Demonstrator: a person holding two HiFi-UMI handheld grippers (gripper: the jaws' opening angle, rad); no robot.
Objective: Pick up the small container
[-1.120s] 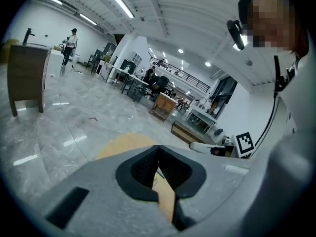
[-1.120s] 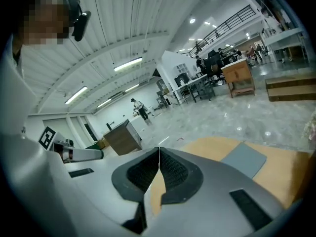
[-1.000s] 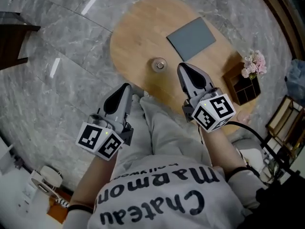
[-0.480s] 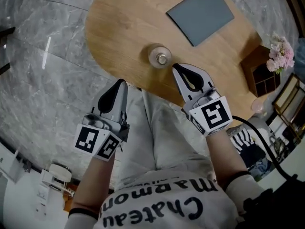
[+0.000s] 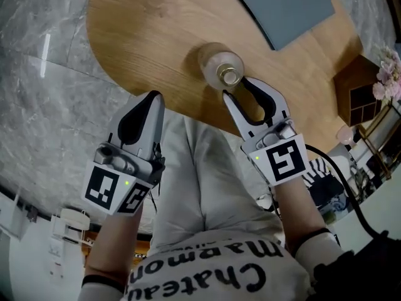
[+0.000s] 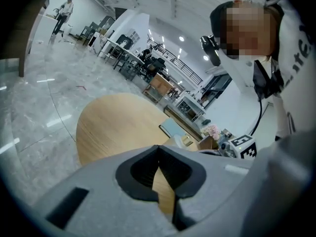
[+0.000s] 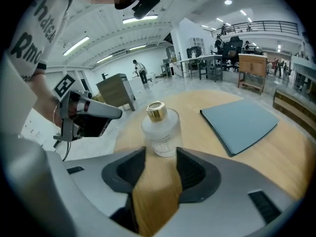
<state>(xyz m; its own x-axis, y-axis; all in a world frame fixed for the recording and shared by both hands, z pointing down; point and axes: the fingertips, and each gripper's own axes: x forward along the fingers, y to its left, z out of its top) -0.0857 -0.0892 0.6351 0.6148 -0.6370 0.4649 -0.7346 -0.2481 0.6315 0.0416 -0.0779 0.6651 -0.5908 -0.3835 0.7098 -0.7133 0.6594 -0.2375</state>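
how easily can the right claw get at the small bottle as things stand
Probably yes. The right claw has just been opening and holds nothing yet. The bottle stands upright just ahead of its gap on the table, with nothing in between.

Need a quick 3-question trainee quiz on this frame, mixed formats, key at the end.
1. True or false: the small container lies on its side on the wooden table.
2. What lies on the table beyond the container? A) a flat grey pad B) a plate C) a laptop
3. Fill in: the ___ tongs stand open, facing the container.
Key: 1 false, it stands upright. 2 A. 3 right: the right tongs have just been opening, with nothing between the jaws yet; the container stands just past their tips. The left tongs are shut.
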